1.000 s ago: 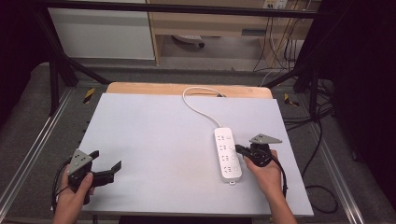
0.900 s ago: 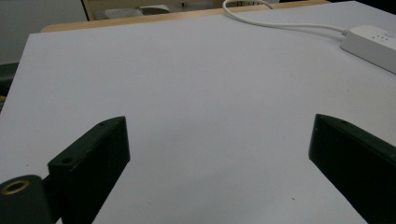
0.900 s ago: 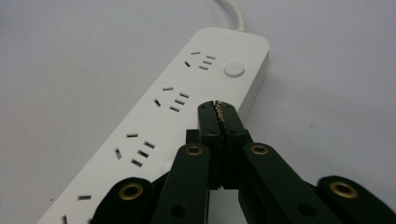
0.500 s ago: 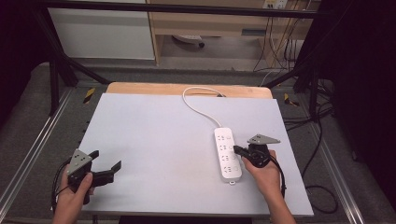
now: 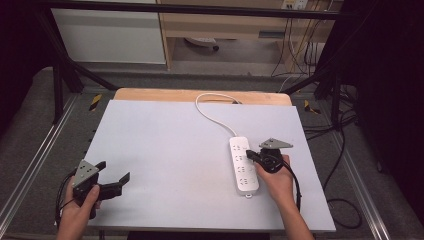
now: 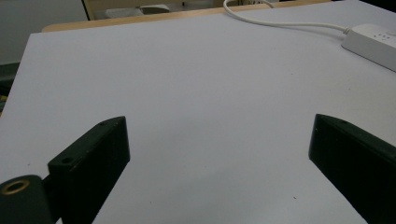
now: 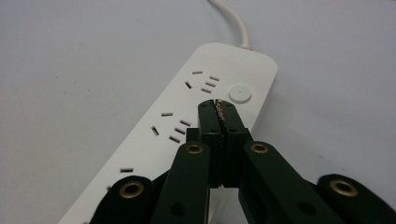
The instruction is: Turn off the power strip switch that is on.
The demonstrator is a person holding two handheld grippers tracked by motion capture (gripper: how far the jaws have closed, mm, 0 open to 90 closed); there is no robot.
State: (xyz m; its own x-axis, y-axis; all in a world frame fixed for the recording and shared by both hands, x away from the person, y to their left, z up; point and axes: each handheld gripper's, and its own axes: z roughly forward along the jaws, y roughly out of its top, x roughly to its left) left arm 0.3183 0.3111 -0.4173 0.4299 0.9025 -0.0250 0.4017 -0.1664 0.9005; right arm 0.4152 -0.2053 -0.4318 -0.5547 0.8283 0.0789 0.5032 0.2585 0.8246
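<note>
A white power strip (image 5: 243, 164) lies on the pale table (image 5: 165, 150) right of centre, its cord (image 5: 212, 112) curling to the far edge. My right gripper (image 5: 250, 154) hovers over the strip's right side, shut with nothing between its jaws. In the right gripper view the closed tips (image 7: 218, 105) sit just short of the round button (image 7: 239, 94) on the power strip (image 7: 187, 121). My left gripper (image 5: 114, 173) rests at the table's near-left corner, open. In the left gripper view its jaws stand wide apart over bare table (image 6: 196, 93), with the power strip (image 6: 373, 42) at the far right.
A wooden strip (image 5: 165, 94) edges the table's far side. Metal frame rails (image 5: 45, 150) run along both sides, with cables (image 5: 345, 165) on the floor at the right. A white cabinet (image 5: 110, 35) stands beyond the table.
My right gripper has edged slightly left over the power strip. The left gripper has barely moved.
</note>
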